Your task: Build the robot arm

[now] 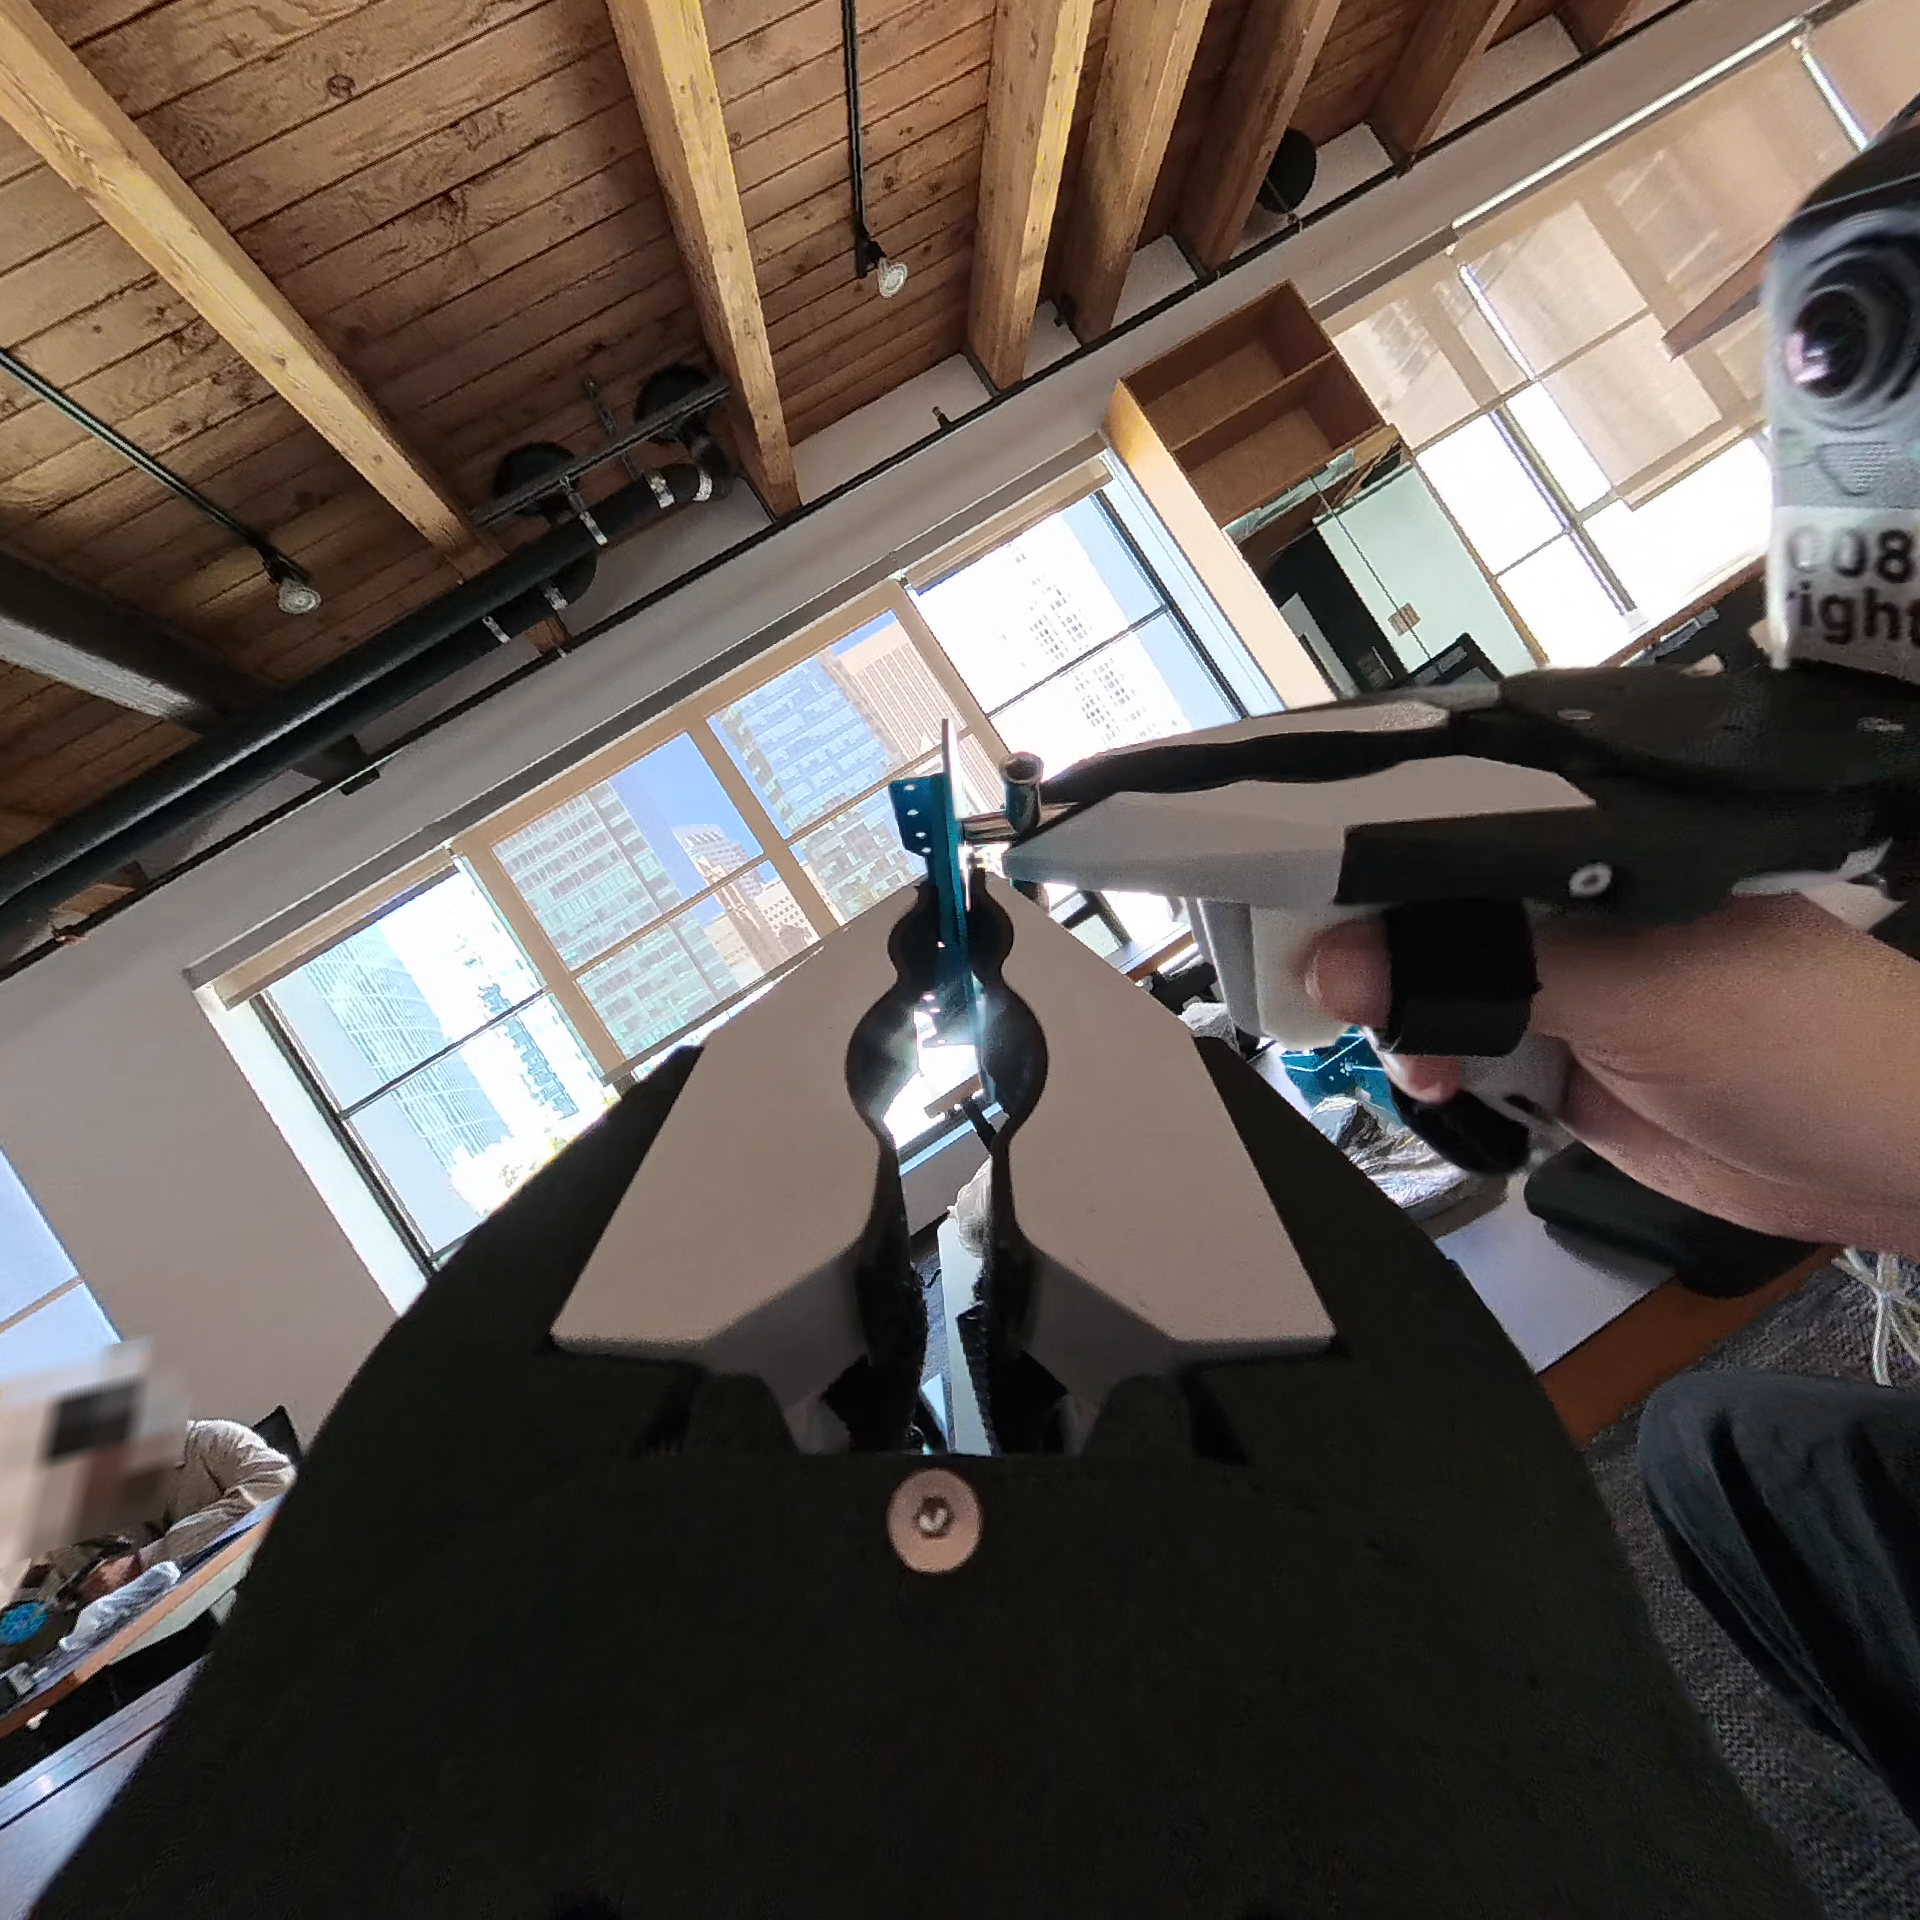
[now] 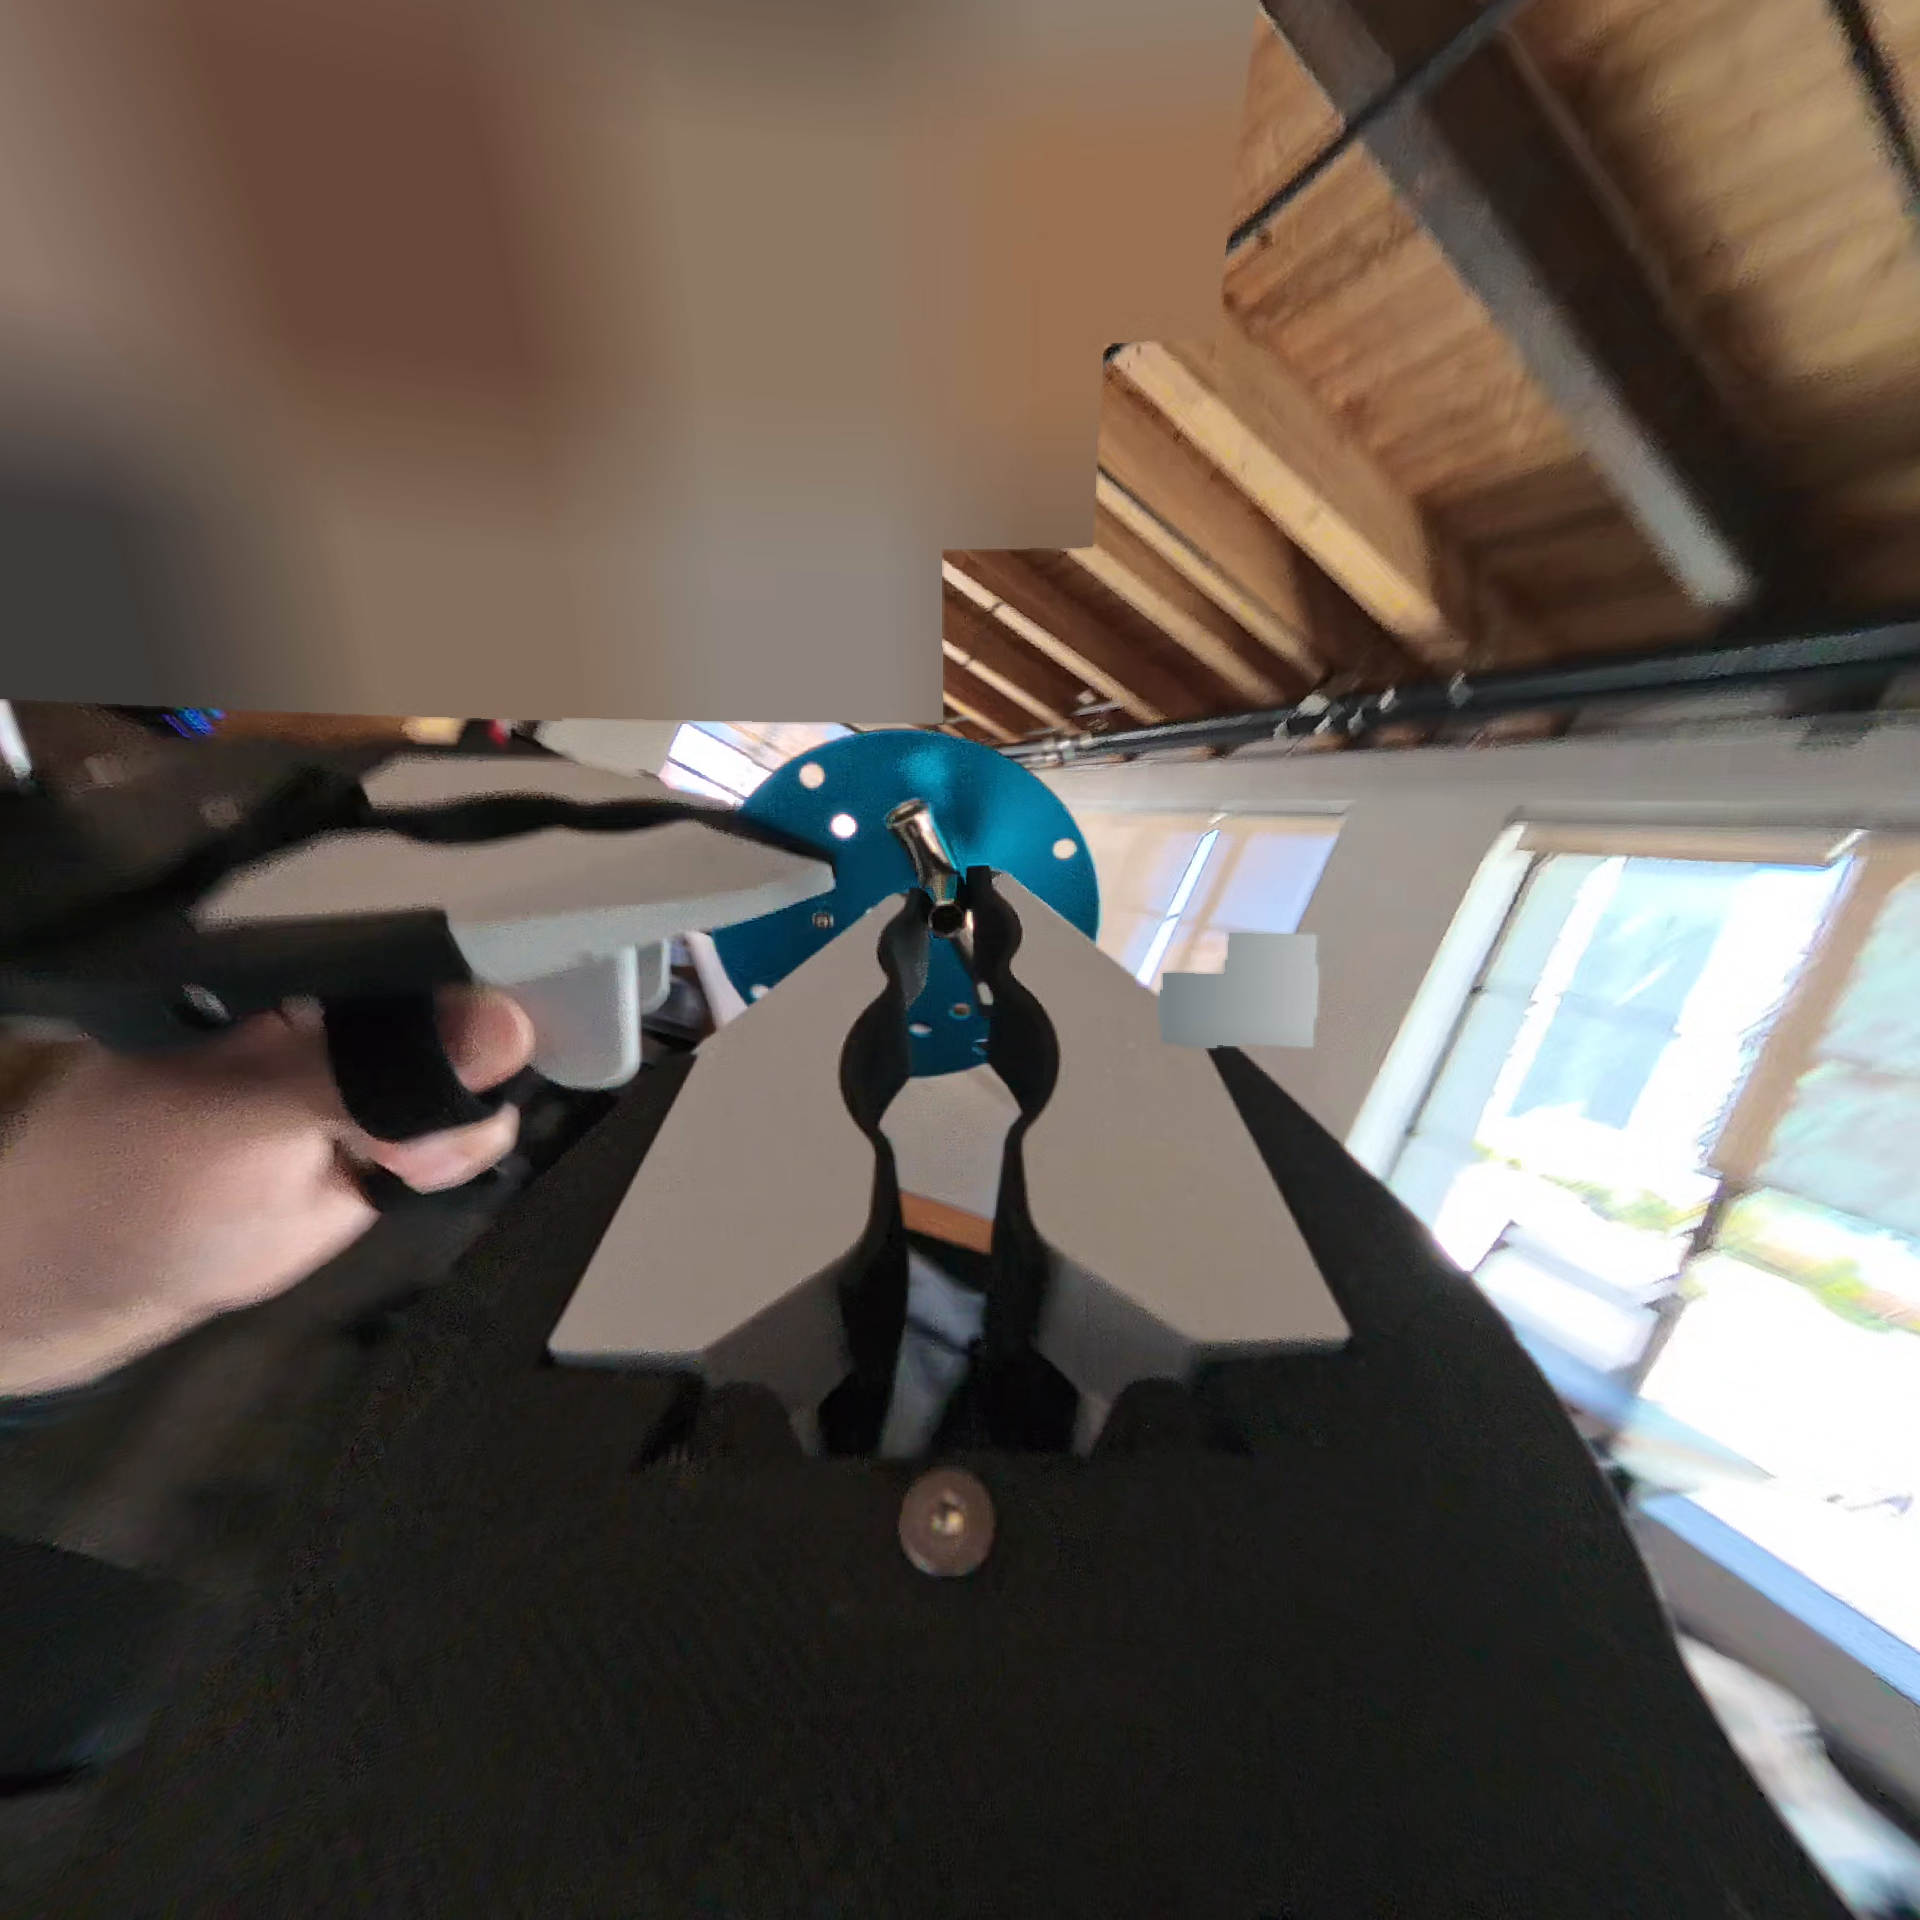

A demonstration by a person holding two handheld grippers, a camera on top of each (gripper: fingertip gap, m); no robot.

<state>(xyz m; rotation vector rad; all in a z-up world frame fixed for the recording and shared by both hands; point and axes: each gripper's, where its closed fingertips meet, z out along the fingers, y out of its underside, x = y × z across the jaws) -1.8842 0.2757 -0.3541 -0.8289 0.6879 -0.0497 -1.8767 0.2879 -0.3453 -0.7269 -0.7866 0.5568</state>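
Blue perforated disc [image 2: 914, 790], edge-on at twelve o'clock, sits clamped in the left gripper [image 1: 961, 914]; the right gripper [image 2: 951, 904] pinches a small metal socket wrench [image 2: 925, 847] against it. Slight tilt might slip the wrench off.

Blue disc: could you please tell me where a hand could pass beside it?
Free: above the blue disc, toward the wooden ceiling, and beyond its edge toward the white wall. Crowded: its face, where the right claw holds a metal tube to it, and the rim gripped by the left claw.
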